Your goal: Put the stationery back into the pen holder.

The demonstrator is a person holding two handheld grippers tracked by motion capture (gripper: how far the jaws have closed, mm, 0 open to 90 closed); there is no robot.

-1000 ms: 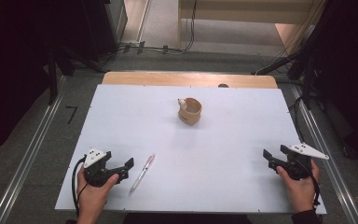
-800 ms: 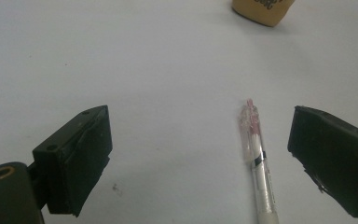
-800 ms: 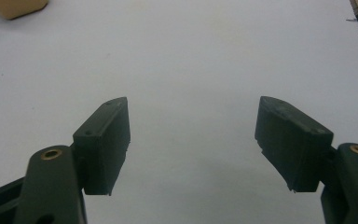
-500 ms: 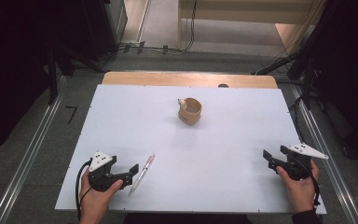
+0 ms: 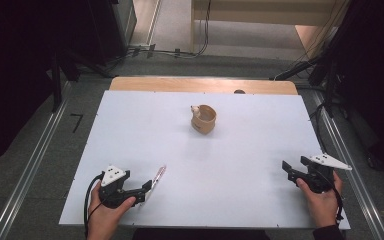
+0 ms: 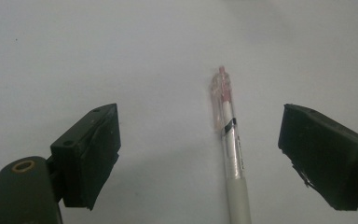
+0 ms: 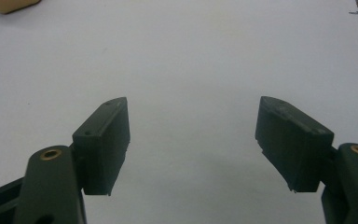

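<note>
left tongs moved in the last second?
Yes. The left tongs slid back toward the table's near edge and now straddle the pen, open.

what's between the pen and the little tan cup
Nothing: in the high view, only bare white table runs from the clear, pink-tipped plastic pen by the left tool to the small tan cup.

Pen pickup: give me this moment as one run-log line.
left gripper: open, jaws either side of pen, not touching | right gripper: open, empty, over table | cup: upright, far centre
</note>
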